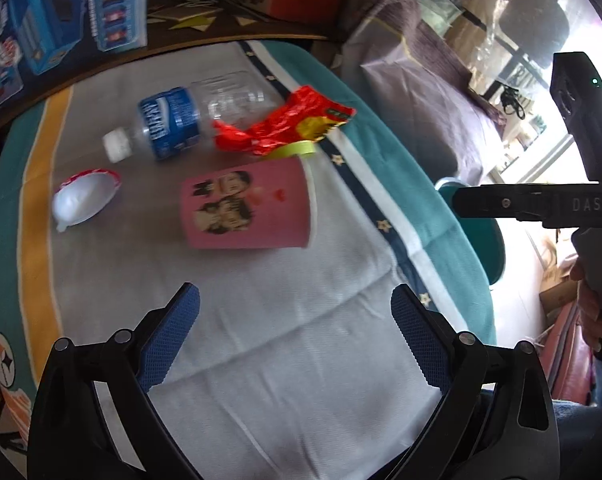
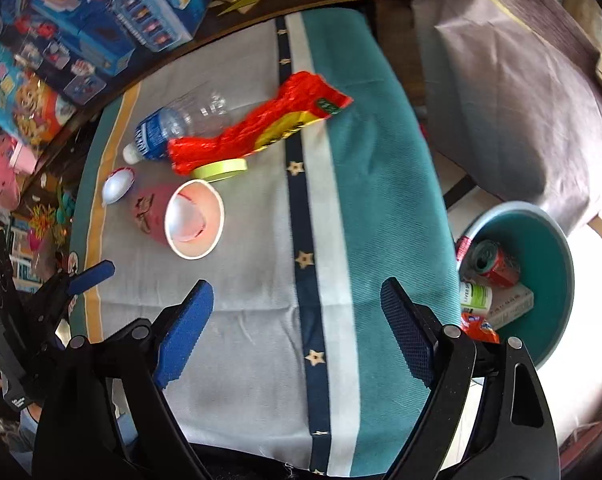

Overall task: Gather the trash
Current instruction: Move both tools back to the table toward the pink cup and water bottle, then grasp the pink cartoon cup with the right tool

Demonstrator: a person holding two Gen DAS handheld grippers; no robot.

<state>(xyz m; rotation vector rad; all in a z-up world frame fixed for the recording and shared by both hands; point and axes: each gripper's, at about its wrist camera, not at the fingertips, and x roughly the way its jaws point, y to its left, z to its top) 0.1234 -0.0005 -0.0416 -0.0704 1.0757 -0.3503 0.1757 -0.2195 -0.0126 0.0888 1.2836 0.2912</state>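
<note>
Both hand-held grippers hang above the cloth-covered counter [image 2: 261, 320], angled steeply down at it, and neither carries anything. The left hand-held gripper [image 1: 295, 320] has its blue pads spread wide with only bare cloth between them; the right hand-held gripper [image 2: 297, 312] is likewise released, jaws well apart over the star-trimmed stripe.

The trash left to collect sits in a loose cluster toward the far left of the cloth. A pink paper cup [image 1: 249, 208] lies on its side, its open mouth turned toward the right-hand camera, which makes its rim an easy edge for a pad to slip into. Just beyond it a yellow-green tape ring [image 2: 221, 169] lies flat, partly under a crumpled red wrapper [image 2: 253, 128], and the wrapper drapes against a clear plastic bottle [image 1: 181, 120] with a blue label, also lying down. A small white cap-like piece [image 1: 83, 200] with a red edge rests apart, to the left of the cup.

Off the counter's right edge, lower down, stands a teal bin [image 2: 561, 248] already holding a red can [image 2: 495, 266], a small box and other bits, so I judge the job partly done. The bin sits on the right gripper's side, presumably so drops stay short. The cup, nearest both grippers, looks the likeliest next pick.
</note>
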